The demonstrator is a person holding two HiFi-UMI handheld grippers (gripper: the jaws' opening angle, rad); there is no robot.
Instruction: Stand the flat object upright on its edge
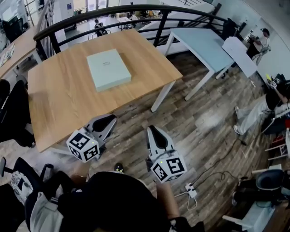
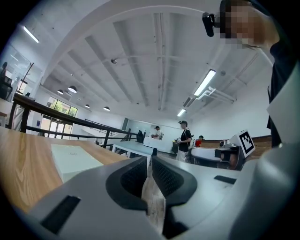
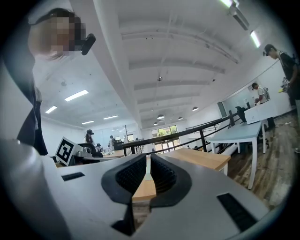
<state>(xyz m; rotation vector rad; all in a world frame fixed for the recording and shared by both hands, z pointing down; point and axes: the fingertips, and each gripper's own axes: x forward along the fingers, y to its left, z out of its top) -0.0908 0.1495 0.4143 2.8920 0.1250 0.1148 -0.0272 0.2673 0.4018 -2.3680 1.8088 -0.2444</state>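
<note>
A flat pale green box (image 1: 108,69) lies on its broad face near the middle of the wooden table (image 1: 63,99). Both grippers hang off the table's near edge, over the floor, well short of the box. My left gripper (image 1: 110,119) is at the table's front edge, jaws shut with nothing in them. My right gripper (image 1: 151,130) is further right over the floorboards, also shut and empty. In the left gripper view the box (image 2: 70,158) lies ahead and left of the closed left gripper (image 2: 149,163). In the right gripper view the closed right gripper (image 3: 148,163) points at the table (image 3: 201,159).
A light blue table (image 1: 199,43) and a white board (image 1: 240,54) stand to the right, with a black railing (image 1: 136,11) behind. Black chairs (image 1: 11,113) sit at the left. A seated person (image 1: 258,113) is at the right, and a power strip (image 1: 191,190) lies on the floor.
</note>
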